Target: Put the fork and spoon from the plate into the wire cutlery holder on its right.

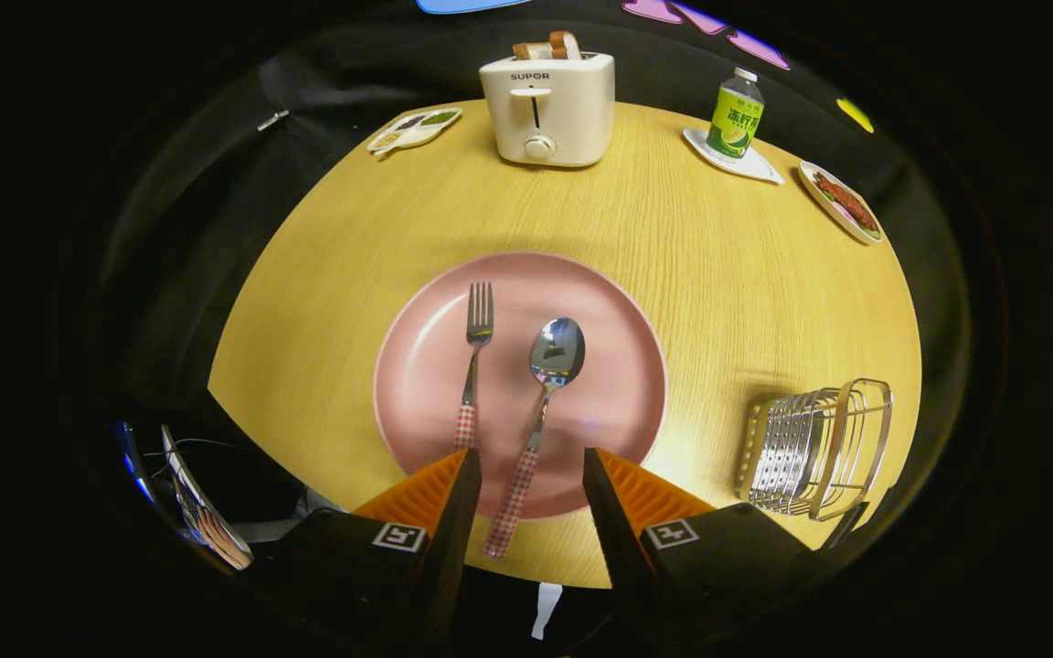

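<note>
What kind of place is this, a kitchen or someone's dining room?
Probably a mock breakfast table in a booth: a toaster holding bread, a pink plate with fork and spoon. The gripper hovers with jaws open around the spoon handle.

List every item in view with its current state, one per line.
Claw: open, spoon handle between its fingers, untouched.
Steel fork with checked handle: flat on the plate.
Steel spoon with checked handle: flat on the plate, handle end past the rim.
Round pink plate: on the table.
Wire cutlery holder: empty, right of the plate.
White toaster: bread in its slots.
Green-labelled bottle: upright, capped, on a white dish.
</note>
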